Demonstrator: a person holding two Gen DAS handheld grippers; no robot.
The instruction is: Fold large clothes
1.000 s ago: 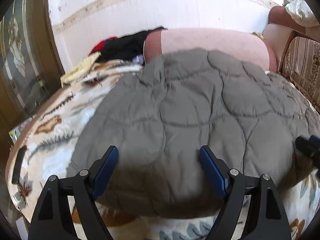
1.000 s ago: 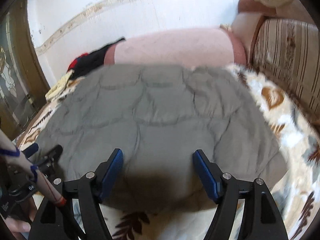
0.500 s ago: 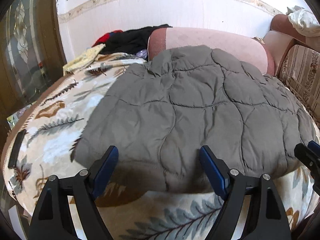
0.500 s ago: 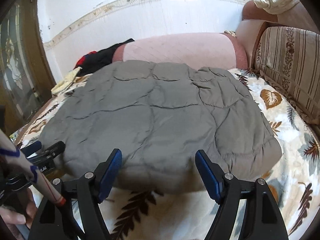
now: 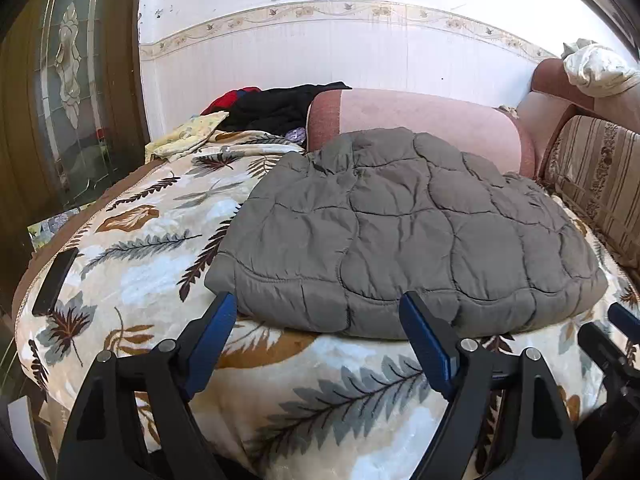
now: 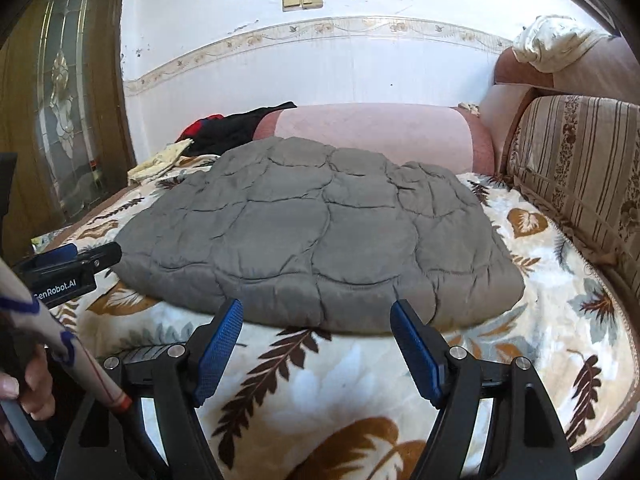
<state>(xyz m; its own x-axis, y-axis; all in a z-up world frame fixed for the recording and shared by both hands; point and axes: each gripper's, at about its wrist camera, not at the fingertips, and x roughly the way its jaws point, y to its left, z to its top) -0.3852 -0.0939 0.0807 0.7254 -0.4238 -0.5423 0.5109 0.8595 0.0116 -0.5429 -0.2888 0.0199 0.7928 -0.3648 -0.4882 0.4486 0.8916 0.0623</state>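
A grey quilted jacket (image 5: 408, 232) lies folded flat on the leaf-patterned blanket (image 5: 132, 264) of a bed; it also shows in the right wrist view (image 6: 316, 236). My left gripper (image 5: 320, 320) is open and empty, just short of the jacket's near left hem. My right gripper (image 6: 316, 324) is open and empty, just short of the near hem's middle. The left gripper also shows at the left of the right wrist view (image 6: 72, 264). The right gripper's tips show at the right edge of the left wrist view (image 5: 612, 332).
A pink bolster (image 5: 420, 120) lies behind the jacket. Black and red clothes (image 5: 276, 108) and a yellow cloth (image 5: 188, 136) are piled at the back left. A striped sofa back (image 6: 580, 168) runs along the right. A dark phone (image 5: 54, 276) lies near the bed's left edge.
Both grippers have pulled back and away from the jacket, which now lies still on the bed. Both stay open.
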